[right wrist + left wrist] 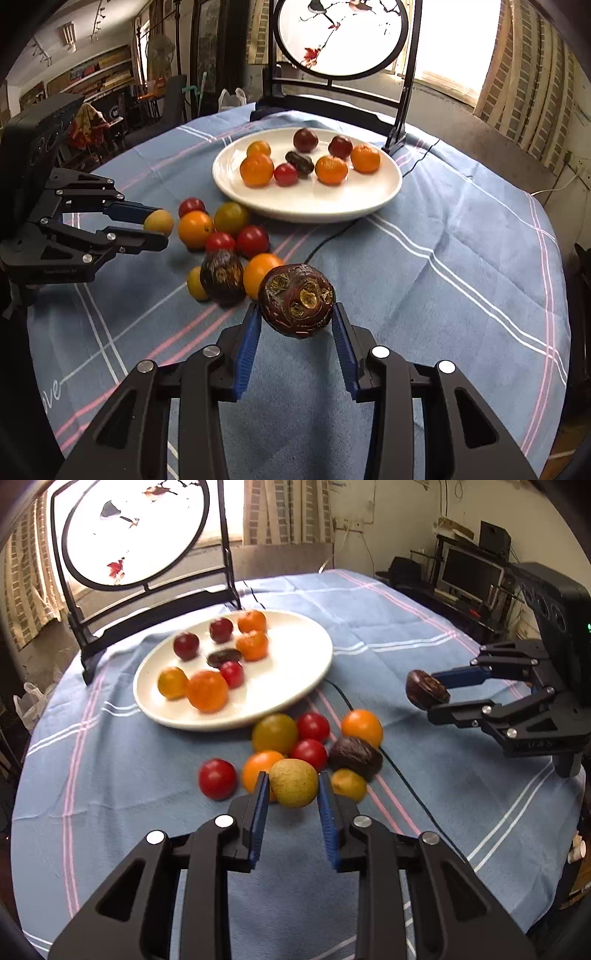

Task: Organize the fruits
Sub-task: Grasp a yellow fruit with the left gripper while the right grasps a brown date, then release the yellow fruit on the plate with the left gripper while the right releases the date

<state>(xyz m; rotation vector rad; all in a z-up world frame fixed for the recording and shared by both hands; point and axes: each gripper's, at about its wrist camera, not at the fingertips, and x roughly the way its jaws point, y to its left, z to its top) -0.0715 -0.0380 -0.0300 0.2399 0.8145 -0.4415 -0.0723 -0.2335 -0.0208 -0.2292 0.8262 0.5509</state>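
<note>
Fruits already fill part of the plate (369, 206), several lie loose on the surface (443, 277) beside it, while the left tool (293, 797) pinches a yellow fruit (293, 782) and the right tool (295, 325) a dark fruit (297, 301).

Strong backlight from the window (458, 48) behind the round screen (135, 528), both blown out to white w/ no detail. Tablecloth (461, 266) evenly lit, soft shadows under the plate (369, 206) and fruit. Room at the far sides dim. Heavy fisheye bend, dark vignette in the corners of both views. Left wrist view has motion blur on the plate fruit; right wrist view is sharper, esp. up close.
</note>
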